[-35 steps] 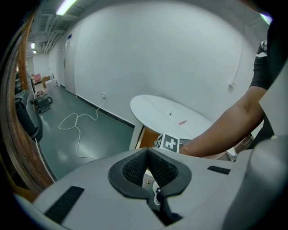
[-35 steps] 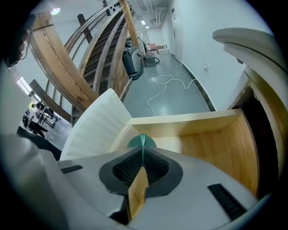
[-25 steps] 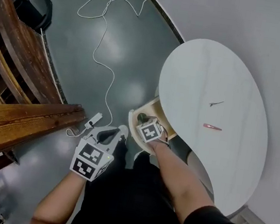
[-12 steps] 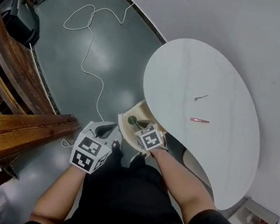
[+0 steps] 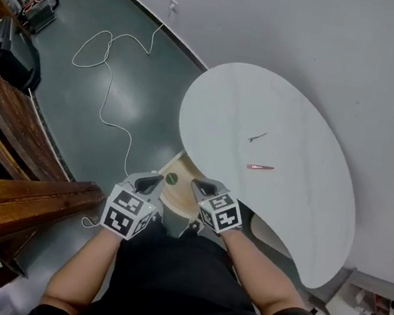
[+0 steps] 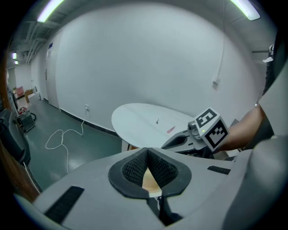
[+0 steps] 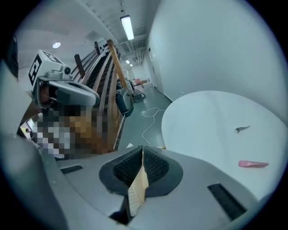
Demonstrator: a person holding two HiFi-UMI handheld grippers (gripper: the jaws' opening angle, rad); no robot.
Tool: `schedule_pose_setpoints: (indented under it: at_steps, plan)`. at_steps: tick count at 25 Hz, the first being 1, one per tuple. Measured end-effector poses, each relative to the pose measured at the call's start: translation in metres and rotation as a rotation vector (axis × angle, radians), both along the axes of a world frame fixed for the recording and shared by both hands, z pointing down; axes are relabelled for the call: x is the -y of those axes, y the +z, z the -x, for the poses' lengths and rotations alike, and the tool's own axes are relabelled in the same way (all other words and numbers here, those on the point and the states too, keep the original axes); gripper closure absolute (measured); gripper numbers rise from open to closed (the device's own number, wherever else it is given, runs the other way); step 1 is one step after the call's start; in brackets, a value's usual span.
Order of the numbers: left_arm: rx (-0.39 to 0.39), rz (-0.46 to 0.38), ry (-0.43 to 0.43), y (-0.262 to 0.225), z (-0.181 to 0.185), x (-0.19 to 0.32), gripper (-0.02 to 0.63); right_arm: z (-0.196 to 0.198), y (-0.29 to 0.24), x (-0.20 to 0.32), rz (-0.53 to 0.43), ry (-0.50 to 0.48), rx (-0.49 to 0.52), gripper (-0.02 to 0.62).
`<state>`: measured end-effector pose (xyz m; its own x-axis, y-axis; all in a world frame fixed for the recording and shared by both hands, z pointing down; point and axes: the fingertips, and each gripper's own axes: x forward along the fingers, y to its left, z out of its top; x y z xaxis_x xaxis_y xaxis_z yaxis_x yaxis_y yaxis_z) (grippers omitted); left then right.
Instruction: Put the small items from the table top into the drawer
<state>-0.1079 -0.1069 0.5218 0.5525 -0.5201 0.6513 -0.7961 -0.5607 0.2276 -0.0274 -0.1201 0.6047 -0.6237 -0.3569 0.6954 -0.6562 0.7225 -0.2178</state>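
One in, two left: your empty left tool [image 5: 152, 181] and right tool [image 5: 200, 186], both pressed together, flank the round green piece [image 5: 172, 179] in the pale wooden drawer [image 5: 177, 196]; slim pink stick [image 5: 260, 168] and small dark clip [image 5: 257, 137] lie beyond on the white oval counter [image 5: 289, 203].

Even, cool light falls from ceiling strip lights [image 7: 127, 27], bright on the white table top [image 5: 285, 203], with a soft sheen on the floor [image 5: 148, 94]. Both gripper views bulge at the edges, with dark corners and a soft near foreground.
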Motion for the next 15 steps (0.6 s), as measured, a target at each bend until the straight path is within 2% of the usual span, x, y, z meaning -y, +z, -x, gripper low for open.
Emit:
schedule_pose_setpoints:
  at_steps: [5,10,15]
  plan:
    - [0.004,-0.013,0.05,-0.004,-0.023,0.006,0.592,-0.032,-0.03,0.002,-0.042,0.087,0.043,0.583]
    - [-0.002,-0.036,0.114,-0.01,-0.047,0.009,0.592,-0.061,-0.035,0.003,-0.093,0.123,-0.002,0.583]
    - [-0.002,-0.038,0.142,-0.013,-0.065,0.009,0.592,-0.091,-0.034,0.005,-0.094,0.173,-0.019,0.583]
